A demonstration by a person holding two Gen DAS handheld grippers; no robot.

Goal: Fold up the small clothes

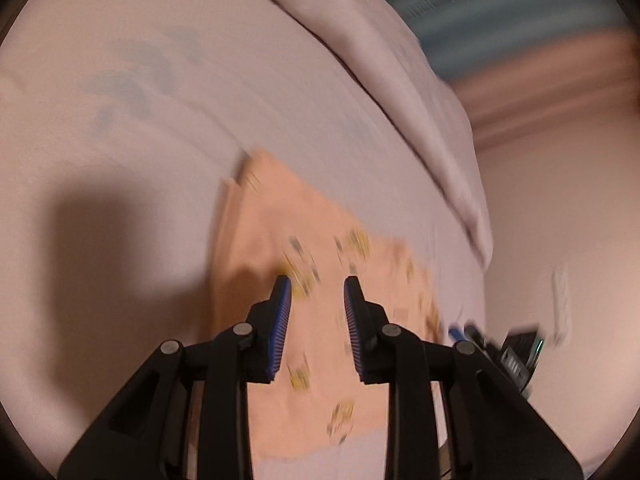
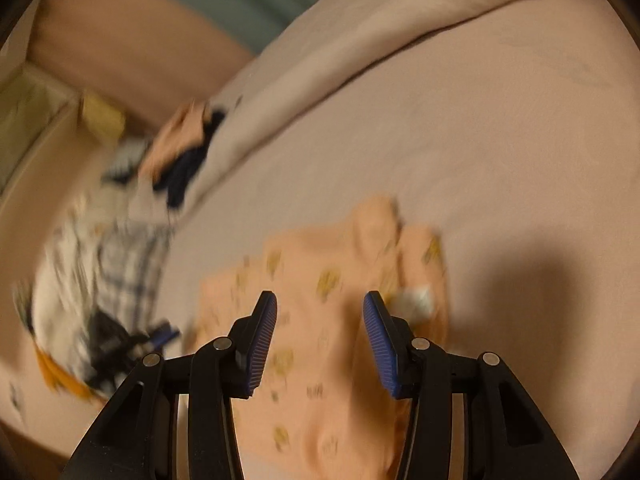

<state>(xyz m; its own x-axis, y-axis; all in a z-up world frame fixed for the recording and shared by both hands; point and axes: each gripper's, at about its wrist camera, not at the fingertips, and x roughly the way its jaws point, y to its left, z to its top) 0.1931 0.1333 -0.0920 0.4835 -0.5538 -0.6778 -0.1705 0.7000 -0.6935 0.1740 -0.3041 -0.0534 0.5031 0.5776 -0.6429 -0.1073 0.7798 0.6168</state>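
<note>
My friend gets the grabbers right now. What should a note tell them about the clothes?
Left gripper: open, empty, above the peach garment.
Right gripper: open, empty, above the same garment.
Things: the peach garment with yellow prints lies on the pinkish sheet, partly folded with a layer doubled over on one side. A pile of clothes, plaid among them, waits beside it.
Done: some folding of the peach garment.
Left: probably finish that fold, then do the pile. The pictures are blurry, so check first.
</note>
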